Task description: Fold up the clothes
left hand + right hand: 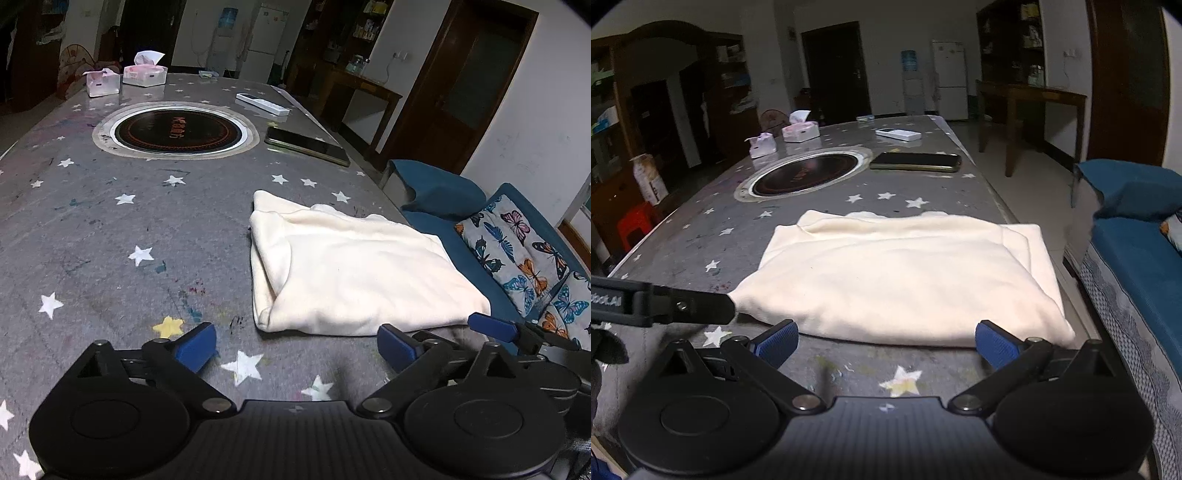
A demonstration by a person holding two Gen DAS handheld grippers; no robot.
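Observation:
A cream garment (362, 273), folded into a thick rectangle, lies flat on the grey star-patterned tablecloth (110, 229) near the table's right edge. My left gripper (297, 349) is open just short of the garment's near left corner, with only tablecloth between its blue pads. My right gripper (886, 342) is open too, its pads level with the near edge of the garment (905, 277) and apart from it. One blue pad of the right gripper (491, 326) shows at the garment's near right corner. A black finger of the left gripper (683, 304) reaches the garment's left corner.
Beyond the garment are a dark phone (916, 161), a round inset cooker (175, 132), a white remote (262, 104) and two tissue boxes (144, 74). A blue sofa (1137, 258) with a butterfly cushion (517, 251) stands close along the table's right edge.

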